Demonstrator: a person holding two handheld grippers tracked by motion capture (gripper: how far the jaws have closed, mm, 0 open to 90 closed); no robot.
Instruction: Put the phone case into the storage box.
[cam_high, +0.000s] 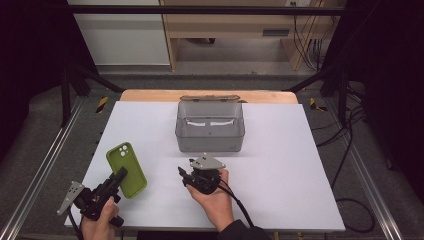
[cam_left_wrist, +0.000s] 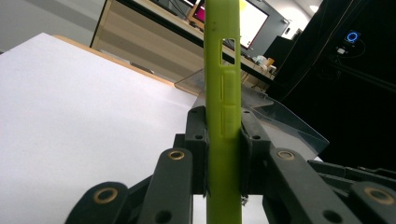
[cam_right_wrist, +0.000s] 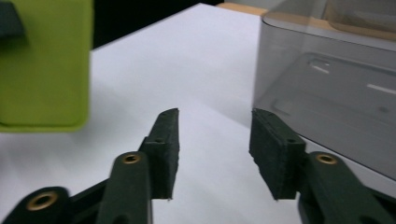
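Note:
A lime-green phone case (cam_high: 126, 169) is held tilted above the white table's left front, camera cutout at its far end. My left gripper (cam_high: 120, 176) is shut on its near end. In the left gripper view the case (cam_left_wrist: 223, 93) stands edge-on, clamped between the two pads (cam_left_wrist: 198, 140). My right gripper (cam_high: 186, 175) hovers near the middle of the table, in front of a clear grey bin (cam_high: 210, 127). Its jaws (cam_right_wrist: 215, 135) are open with nothing between them. The case (cam_right_wrist: 44, 65) appears at that view's left and the bin (cam_right_wrist: 327, 84) at its right.
The white table top (cam_high: 280, 165) spreads wide to the right of my hands. The bin's hinged lid (cam_high: 209, 98) lies open behind it. Metal rails (cam_high: 45, 160) run along both sides of the table, with cables (cam_high: 345, 150) on the floor at the right.

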